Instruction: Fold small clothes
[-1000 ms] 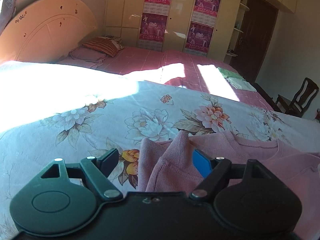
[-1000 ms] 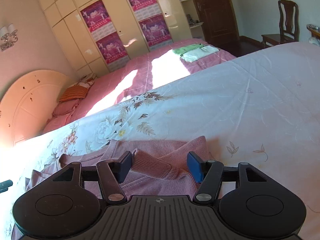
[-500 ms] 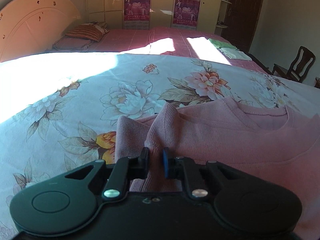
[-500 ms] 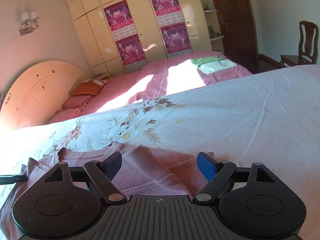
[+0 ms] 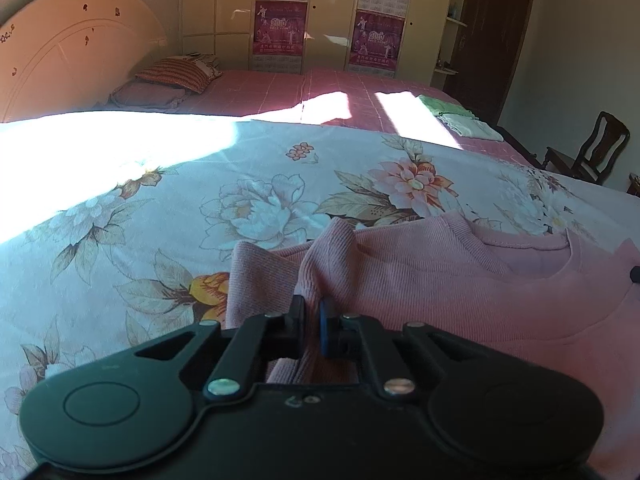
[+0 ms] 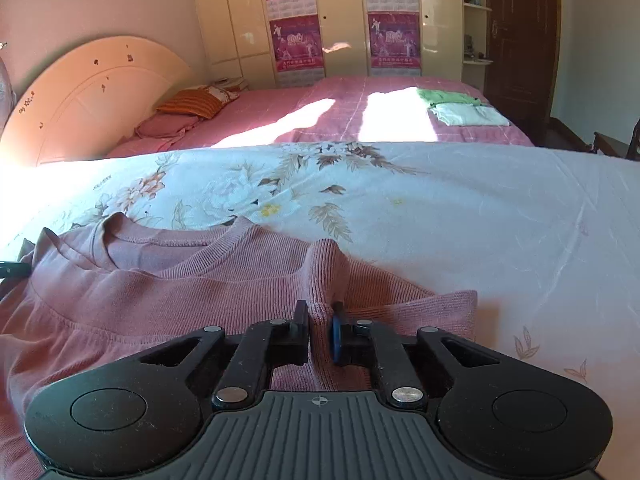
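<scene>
Clenched on a raised fold of the pink sweater (image 5: pixel 460 280), my left gripper (image 5: pixel 312 312) is pinching cloth between its pads; the sweater is lying flat on the floral bedspread (image 5: pixel 240 184), stretching rightward from the jaws, neckline pointing away.

My right gripper (image 6: pixel 320 316) is having just closed and is likewise gripping a pinched ridge, with the sweater (image 6: pixel 160 292) running leftward from those jaws across the bedspread (image 6: pixel 480 208).

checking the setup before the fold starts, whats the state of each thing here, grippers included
left gripper: shut on a pinched ridge of the pink sweater
right gripper: shut on a ridge of the same sweater near its other shoulder
pink sweater: spread on the floral sheet, not yet folded
green and white clothes: folded, on the far bed
dark door: closed
</scene>
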Tool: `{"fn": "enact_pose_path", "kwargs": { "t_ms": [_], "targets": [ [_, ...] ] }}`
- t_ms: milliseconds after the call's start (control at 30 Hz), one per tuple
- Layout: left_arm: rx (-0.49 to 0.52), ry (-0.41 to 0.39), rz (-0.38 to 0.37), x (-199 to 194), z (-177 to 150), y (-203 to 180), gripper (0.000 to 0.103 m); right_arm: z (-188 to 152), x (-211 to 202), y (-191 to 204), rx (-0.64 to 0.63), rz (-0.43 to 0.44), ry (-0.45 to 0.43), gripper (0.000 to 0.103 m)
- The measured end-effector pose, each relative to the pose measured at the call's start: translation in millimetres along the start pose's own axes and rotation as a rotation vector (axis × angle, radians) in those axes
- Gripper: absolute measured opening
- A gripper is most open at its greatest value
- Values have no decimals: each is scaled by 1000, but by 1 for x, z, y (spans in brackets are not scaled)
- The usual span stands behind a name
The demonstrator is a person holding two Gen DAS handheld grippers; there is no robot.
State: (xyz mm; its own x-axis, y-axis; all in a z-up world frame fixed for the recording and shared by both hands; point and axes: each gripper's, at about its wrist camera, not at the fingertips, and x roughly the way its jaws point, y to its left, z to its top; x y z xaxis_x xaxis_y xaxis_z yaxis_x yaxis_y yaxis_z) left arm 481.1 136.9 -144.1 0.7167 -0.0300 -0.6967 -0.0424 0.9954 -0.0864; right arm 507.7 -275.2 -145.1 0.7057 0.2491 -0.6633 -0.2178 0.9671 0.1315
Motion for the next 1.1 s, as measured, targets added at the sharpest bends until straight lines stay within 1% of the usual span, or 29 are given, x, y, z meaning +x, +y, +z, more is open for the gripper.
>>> {"fn": "enact_pose_path", "kwargs": {
  "t_ms": [67,167,233,267,300,333,367,433,500,567,633,667,700,733,800,833,900,967,1033,1100],
  "targets": [
    [-16,-48,10,-8,1,0,5,3,-9,4,-16,-15,-52,10],
    [-36,-131,24,-21,7,-3,5,9,-22,6,-26,-76,-147,10],
    [-55,-187,33,-27,14,-6,5,11,-26,10,-48,-119,-195,9],
    [-65,-209,42,-28,17,-7,5,11,-25,11,-43,-137,-209,9],
    [-71,-212,53,-25,18,-7,5,10,-20,9,-24,-147,-195,9],
    [-73,-187,69,-17,17,-7,5,9,-11,7,-7,-153,-162,9],
    [-58,-145,98,-3,13,-8,5,6,1,6,0,-161,-121,9],
    [-33,-94,134,13,2,-10,5,-3,21,7,-14,-182,-53,9],
    [10,-93,174,18,-8,-15,7,-9,33,10,-33,-209,-28,9],
    [41,-89,199,17,-13,-15,14,-11,40,11,-48,-224,-6,10],
    [34,-84,203,8,-13,-10,26,-8,37,12,-63,-229,-2,10],
    [34,-84,208,2,-13,-7,29,-6,34,10,-58,-235,-5,12],
    [32,-83,217,-4,-15,-3,34,-6,27,8,-45,-254,-16,22],
    [19,-83,212,-12,-18,2,35,-6,20,7,-36,-262,-36,26],
    [15,-68,195,-23,-24,8,35,-7,5,6,-26,-270,-59,26],
    [23,-49,181,-27,-29,10,36,-8,-5,8,-15,-259,-69,26],
    [23,-13,170,-31,-38,12,36,-12,-20,17,-13,-205,-90,26],
    [-5,11,157,-35,-47,15,38,-21,-26,31,-52,-169,-74,26],
    [-34,16,151,-41,-53,17,41,-32,-27,39,-55,-147,-52,26],
    [-15,18,164,-43,-59,17,42,-45,-26,42,-63,-157,-21,26]
  ]
}}
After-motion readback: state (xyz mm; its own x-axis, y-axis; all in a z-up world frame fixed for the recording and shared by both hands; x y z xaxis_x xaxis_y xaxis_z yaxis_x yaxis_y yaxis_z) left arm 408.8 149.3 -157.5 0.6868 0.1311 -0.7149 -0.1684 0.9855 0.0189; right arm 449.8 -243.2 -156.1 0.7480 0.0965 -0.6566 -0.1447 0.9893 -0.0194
